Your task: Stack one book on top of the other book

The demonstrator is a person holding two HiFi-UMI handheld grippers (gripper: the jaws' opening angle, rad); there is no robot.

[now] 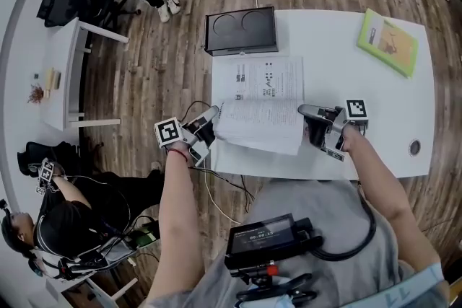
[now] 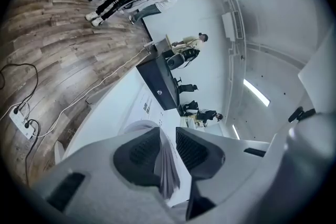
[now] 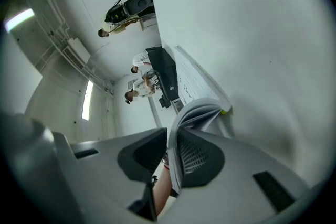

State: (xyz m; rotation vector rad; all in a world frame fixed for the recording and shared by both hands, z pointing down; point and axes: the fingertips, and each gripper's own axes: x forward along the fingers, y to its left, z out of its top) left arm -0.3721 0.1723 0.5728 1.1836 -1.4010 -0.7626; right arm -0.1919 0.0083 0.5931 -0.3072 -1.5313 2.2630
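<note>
An open white book (image 1: 263,101) lies in the middle of the white table (image 1: 325,40). Its near half curls up off the tabletop. My left gripper (image 1: 206,128) is shut on the left edge of those raised pages (image 2: 167,165). My right gripper (image 1: 310,125) is shut on their right edge, where the sheaf (image 3: 194,113) fans out beyond the jaws. In the left gripper view the left gripper (image 2: 168,152) shows the page edges between its dark pads. The right gripper (image 3: 172,157) shows the same in its own view. A green book (image 1: 389,42) lies closed at the table's far right corner.
A black box (image 1: 240,30) with two round marks stands at the table's far left edge, just beyond the open book. A small round fitting (image 1: 414,147) sits near the right front corner. A white desk (image 1: 61,76), chairs and seated people fill the floor to the left.
</note>
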